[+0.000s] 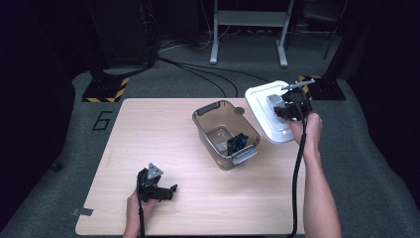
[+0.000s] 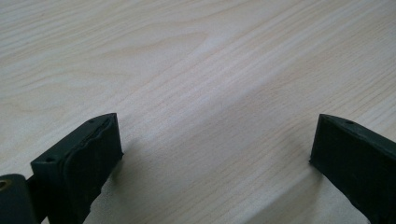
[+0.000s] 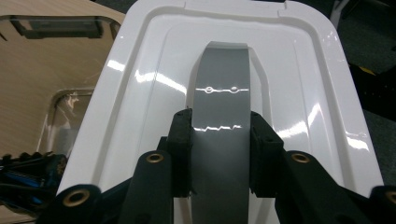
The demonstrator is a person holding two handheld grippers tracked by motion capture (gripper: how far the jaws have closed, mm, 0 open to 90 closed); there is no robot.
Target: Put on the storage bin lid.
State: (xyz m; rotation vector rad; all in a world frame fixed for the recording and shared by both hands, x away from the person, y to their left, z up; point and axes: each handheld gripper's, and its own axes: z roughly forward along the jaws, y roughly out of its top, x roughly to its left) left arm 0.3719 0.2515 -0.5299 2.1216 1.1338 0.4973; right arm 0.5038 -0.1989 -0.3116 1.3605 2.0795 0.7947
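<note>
The left gripper [image 1: 168,191] is held low over the table [image 1: 148,129], jaws spread wide with nothing between. At centre, a clear bin [image 1: 225,134] stands holding a black-and-blue item [image 1: 236,143]. The right gripper [image 3: 220,135] is clamped on the grey handle [image 3: 223,88] of the white lid [image 1: 267,111], just beside the bin.

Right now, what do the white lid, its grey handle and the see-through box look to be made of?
White lid: probably glossy plastic, given its sharp highlights and moulded ridges. Grey handle, clamped by the right gripper: smooth plastic by its look, with a softer sheen. Box: tinted clear plastic, most likely; the table shows through its walls.
</note>
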